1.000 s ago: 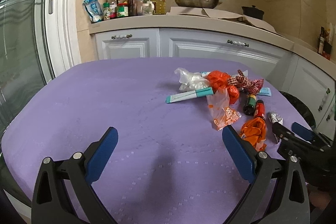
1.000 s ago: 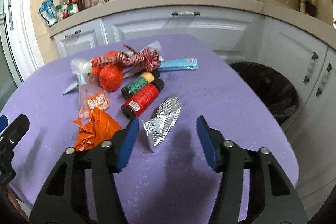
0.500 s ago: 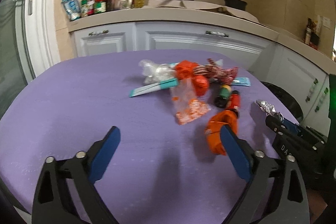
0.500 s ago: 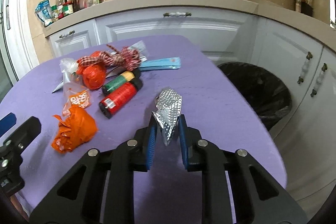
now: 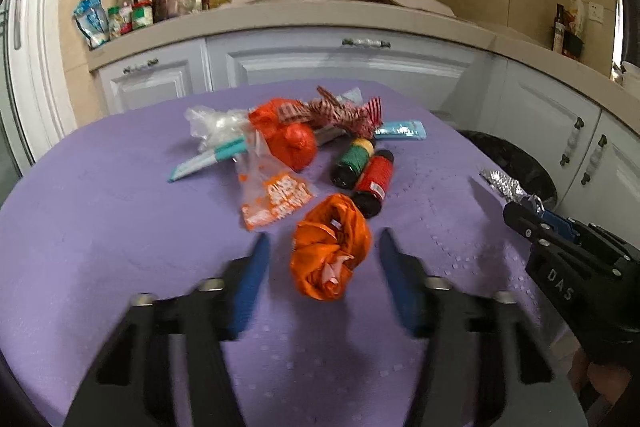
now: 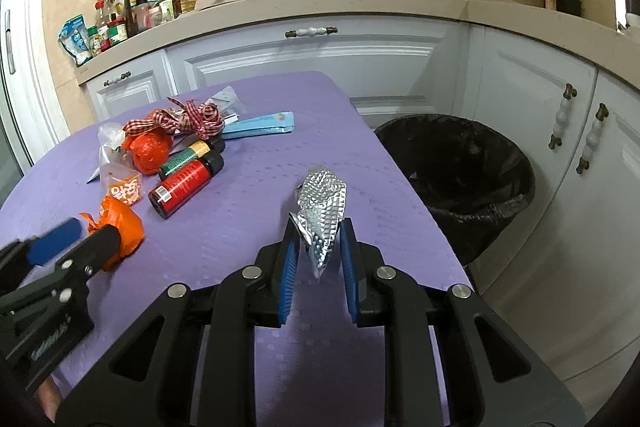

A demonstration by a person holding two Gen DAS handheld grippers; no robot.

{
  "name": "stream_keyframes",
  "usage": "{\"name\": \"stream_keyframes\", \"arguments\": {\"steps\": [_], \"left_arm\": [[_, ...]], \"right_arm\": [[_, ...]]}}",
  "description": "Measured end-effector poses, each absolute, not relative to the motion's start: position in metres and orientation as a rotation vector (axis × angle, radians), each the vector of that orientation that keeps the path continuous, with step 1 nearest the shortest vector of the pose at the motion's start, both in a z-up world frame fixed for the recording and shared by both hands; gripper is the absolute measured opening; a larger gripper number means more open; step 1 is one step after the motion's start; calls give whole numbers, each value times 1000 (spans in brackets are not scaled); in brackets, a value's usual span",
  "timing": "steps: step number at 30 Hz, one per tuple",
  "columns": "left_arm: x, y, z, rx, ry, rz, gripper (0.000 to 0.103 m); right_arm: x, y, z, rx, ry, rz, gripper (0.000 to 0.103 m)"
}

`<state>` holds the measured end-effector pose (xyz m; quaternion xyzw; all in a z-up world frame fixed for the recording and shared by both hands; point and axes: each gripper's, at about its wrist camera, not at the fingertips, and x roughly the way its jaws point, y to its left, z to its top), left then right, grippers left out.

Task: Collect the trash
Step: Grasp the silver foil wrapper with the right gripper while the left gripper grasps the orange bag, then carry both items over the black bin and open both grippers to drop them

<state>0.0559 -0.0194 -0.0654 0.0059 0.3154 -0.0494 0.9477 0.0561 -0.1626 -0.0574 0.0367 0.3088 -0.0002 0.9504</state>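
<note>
Nearest, the right gripper (image 6: 320, 247) is clamped on the silver foil wrapper (image 6: 322, 205), which stands lengthwise between the blue pads, lifted clear of the purple table (image 6: 248, 195). The black-lined trash bin (image 6: 460, 167) sits just right of the table edge and a little farther out, so the drop likely needs a short swing rightward. The left gripper (image 5: 322, 277) is spread wide around the orange crumpled bag (image 5: 330, 247), not yet pinching it.
</note>
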Motion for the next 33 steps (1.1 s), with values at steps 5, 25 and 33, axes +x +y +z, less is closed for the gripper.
{"name": "stream_keyframes", "arguments": {"steps": [5,25,33], "left_arm": [[55,-21,-68,7,630,-99,35],[78,-91,-19,-6,534,-228,35],[122,-156,-2,-13,538,-313,35]], "right_arm": [[55,-168,-59,79,627,2,20],[59,-243,-20,129,528,-88,20],[93,-302,-10,117,504,-178,20]]}}
